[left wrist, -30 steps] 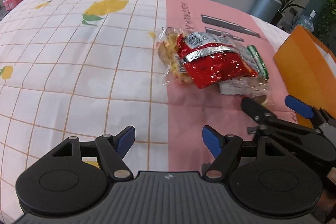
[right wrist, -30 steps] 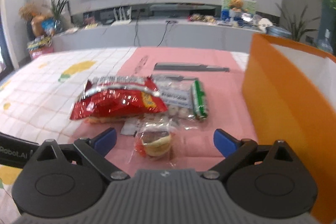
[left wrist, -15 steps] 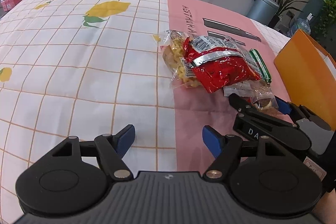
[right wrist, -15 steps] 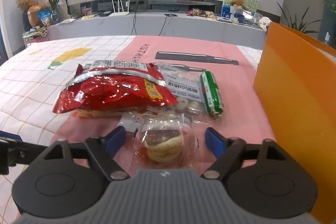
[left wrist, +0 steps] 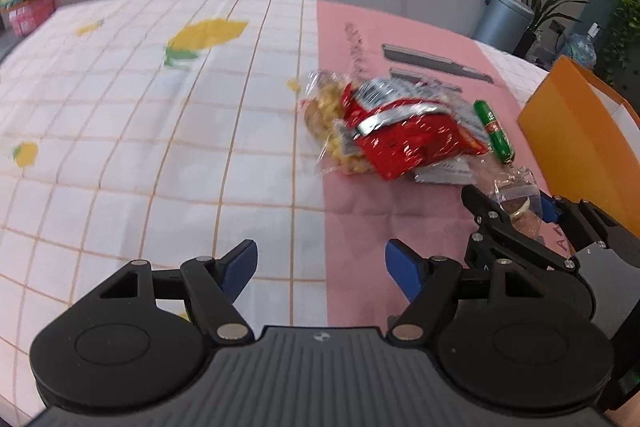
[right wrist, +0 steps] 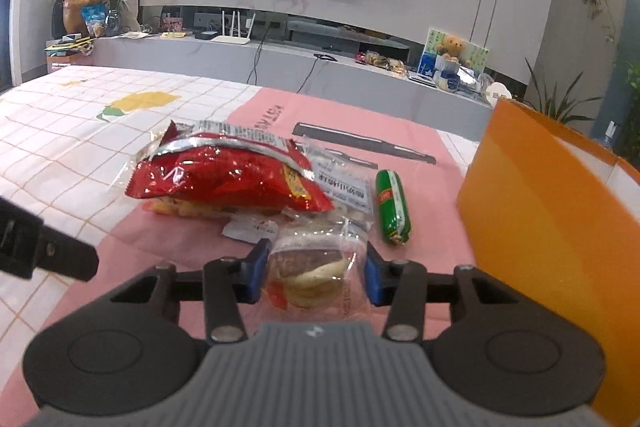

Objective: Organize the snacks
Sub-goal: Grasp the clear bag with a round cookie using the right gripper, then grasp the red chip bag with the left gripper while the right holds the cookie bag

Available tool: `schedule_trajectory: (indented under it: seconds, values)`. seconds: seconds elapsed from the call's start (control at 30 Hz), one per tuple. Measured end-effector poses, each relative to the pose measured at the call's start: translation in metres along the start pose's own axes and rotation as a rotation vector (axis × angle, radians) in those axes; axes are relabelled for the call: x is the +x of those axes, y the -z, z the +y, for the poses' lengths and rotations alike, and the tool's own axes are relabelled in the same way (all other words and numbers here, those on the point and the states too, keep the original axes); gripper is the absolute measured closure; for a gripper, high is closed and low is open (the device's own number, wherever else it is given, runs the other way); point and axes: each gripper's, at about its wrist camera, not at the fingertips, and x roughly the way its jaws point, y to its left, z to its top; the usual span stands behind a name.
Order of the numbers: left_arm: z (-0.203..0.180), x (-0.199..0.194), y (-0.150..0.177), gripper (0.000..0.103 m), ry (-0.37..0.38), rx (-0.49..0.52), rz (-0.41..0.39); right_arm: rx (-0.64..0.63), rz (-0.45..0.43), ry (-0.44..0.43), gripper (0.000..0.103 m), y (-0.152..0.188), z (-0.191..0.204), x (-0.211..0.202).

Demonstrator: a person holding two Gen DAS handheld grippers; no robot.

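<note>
Tabletop [left wrist: 120, 131], white check cloth with lemon print on the left part, pink cloth on the right part. Nothing of the task lies on the white part.

Left tongs [left wrist: 320, 263]: released, jaws standing wide with nothing between them, hanging over the seam of the two cloths near the front edge. Idle in this step.

Snack pile, on the pink cloth toward the right edge:
- clear bag of yellow puffs [left wrist: 324, 115], leftmost, partly under the next item;
- red foil bag [right wrist: 228, 175], lying flat on top of the pile;
- clear labelled packet [right wrist: 348, 187], under the red bag's right end;
- green sausage stick [right wrist: 393, 207], just beside that packet, apart from the rest.

Wrapped pastry [right wrist: 312, 275], in clear film, at the near side of the pile: now between the blue pads of the right tongs [right wrist: 314, 275]. Their jaws have just been closing from wide apart, and a second ago the pastry lay ahead of them, not between. The left pad appears to meet the film; the right pad seems a shade off it, so a firm hold is not certain.

Orange box [right wrist: 540, 227], open-topped, at the right edge: judged the destination. The pastry is not yet lifted; the other four await sorting.
</note>
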Motion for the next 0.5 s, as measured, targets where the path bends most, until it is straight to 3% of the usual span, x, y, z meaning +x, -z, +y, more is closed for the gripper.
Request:
schedule_trajectory:
  seconds: [0.17,0.37,0.5]
  values:
    - [-0.021,-0.021,-0.002,0.017,-0.049,0.103,-0.102,0.037,-0.001,-0.004,0.058,-0.001,-0.013,-0.012]
    - [-0.057,-0.032,0.004,0.017,-0.042,0.292,-0.230,0.109,-0.015,-0.023,0.058,-0.001,-0.031,-0.028]
    - [-0.084,-0.025,0.010,0.017,-0.126,0.460,-0.272,0.117,-0.012,-0.042,0.058,-0.002,-0.038,-0.035]
